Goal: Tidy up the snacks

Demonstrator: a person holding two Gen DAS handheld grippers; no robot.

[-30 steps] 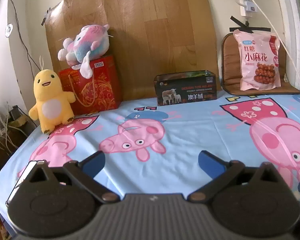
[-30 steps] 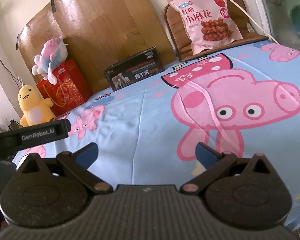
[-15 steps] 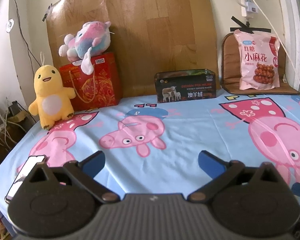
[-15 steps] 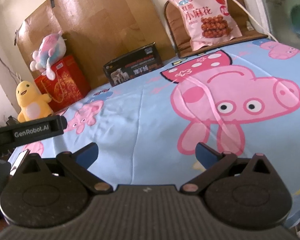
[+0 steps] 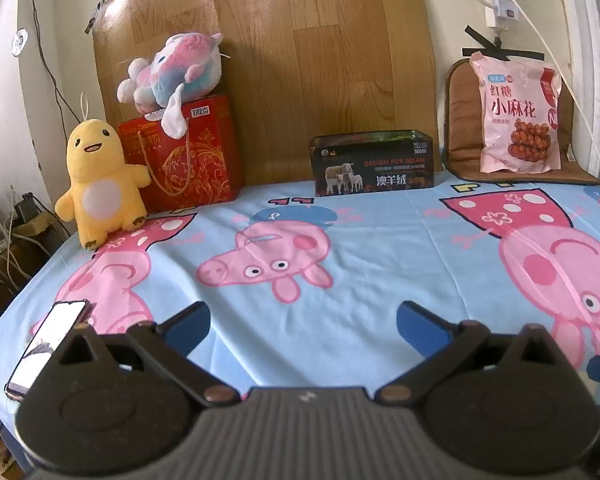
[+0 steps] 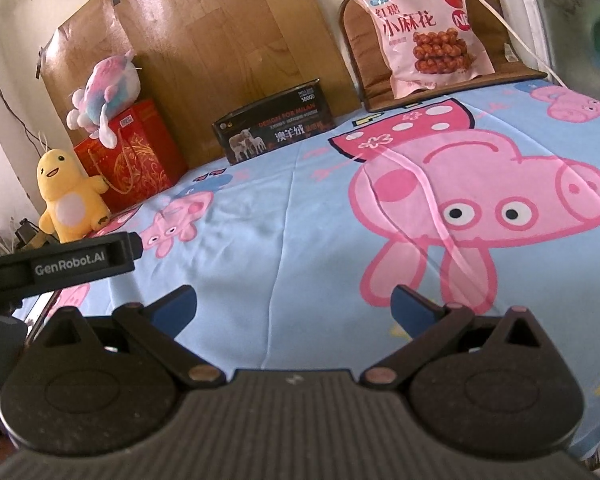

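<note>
A pink snack bag (image 5: 518, 118) leans upright on a brown cushion (image 5: 462, 128) at the far right; it also shows in the right wrist view (image 6: 424, 28). A dark open-top box (image 5: 374, 162) stands at the back middle, also seen in the right wrist view (image 6: 276, 122). My left gripper (image 5: 304, 322) is open and empty above the near part of the table. My right gripper (image 6: 294, 306) is open and empty, far from the bag. The left gripper's body (image 6: 60, 260) shows at the left of the right wrist view.
A blue cartoon-pig cloth (image 5: 364, 248) covers the table. A yellow plush (image 5: 100, 184), a red gift bag (image 5: 188, 160) and a pink-blue plush (image 5: 176, 72) stand at the back left. A phone (image 5: 48, 344) lies at the near left edge. A white cable (image 5: 560, 64) hangs at the right.
Both grippers have drawn back and tilted slightly, so the far objects sit a little differently in view. Both stay open and empty. Nothing on the table has moved.
</note>
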